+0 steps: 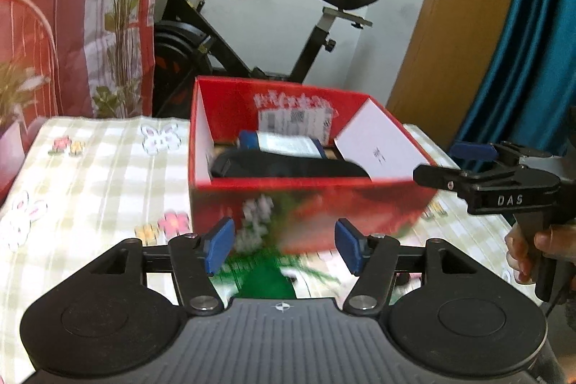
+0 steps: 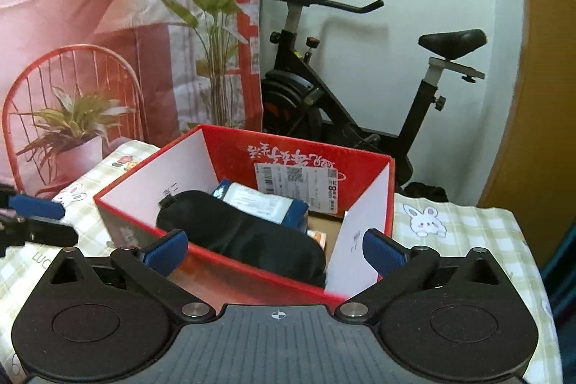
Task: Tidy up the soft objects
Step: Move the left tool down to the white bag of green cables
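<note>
A red open cardboard box [image 1: 309, 182] [image 2: 230, 146] stands on the checked tablecloth. Inside lie a black soft eye mask [image 1: 288, 166] [image 2: 248, 233] and a blue and white soft packet [image 1: 284, 144] [image 2: 262, 202]. My left gripper [image 1: 282, 249] is open and empty, just in front of the box's near wall. My right gripper [image 2: 275, 252] is open and empty, at the box's near corner above the mask; it also shows in the left wrist view [image 1: 478, 168] at the box's right side. The left gripper's blue pad shows at the left edge of the right wrist view [image 2: 36, 206].
The table [image 1: 90, 175] [image 2: 468, 229] carries a green-checked cloth with rabbit prints. A black exercise bike [image 1: 252, 35] [image 2: 360, 103] stands behind it. A red wire chair [image 2: 72, 103] with a potted plant and a pink curtain are at the left.
</note>
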Demonstrator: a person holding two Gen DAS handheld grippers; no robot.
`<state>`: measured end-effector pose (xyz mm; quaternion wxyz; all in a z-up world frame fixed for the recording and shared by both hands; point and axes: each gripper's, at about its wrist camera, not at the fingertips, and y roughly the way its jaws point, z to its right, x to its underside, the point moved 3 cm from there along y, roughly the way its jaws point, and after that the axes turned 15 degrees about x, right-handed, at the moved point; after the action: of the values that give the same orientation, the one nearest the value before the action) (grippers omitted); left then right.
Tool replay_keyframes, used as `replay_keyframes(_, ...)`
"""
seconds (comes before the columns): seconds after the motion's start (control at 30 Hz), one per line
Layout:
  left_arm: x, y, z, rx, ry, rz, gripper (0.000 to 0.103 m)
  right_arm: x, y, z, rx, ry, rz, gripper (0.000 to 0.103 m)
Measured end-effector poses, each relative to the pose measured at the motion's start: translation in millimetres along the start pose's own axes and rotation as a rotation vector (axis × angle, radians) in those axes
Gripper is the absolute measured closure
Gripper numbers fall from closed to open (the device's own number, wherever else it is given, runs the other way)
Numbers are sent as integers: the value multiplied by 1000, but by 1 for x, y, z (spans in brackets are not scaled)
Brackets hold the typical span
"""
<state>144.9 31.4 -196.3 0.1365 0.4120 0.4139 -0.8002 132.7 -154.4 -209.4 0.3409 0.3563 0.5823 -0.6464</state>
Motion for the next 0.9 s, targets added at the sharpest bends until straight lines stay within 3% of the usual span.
replay_keyframes(0.13, 28, 0, 7, 13, -46, -22, 39, 25, -21, -2, -20, 37, -7, 0)
replay_keyframes(0.5, 97, 11, 20, 9, -133, -58, 40, 123, -41, -24, 4, 4, -143, 0)
replay_keyframes(0.67, 104, 16, 18, -6, -131, -61, 42, 138, -39, -34, -4, -47, -134, 1)
replay_keyframes(0.9, 114, 33, 19, 44, -141, -111, 52, 145, -32, -40, -60, -62, -148, 1)
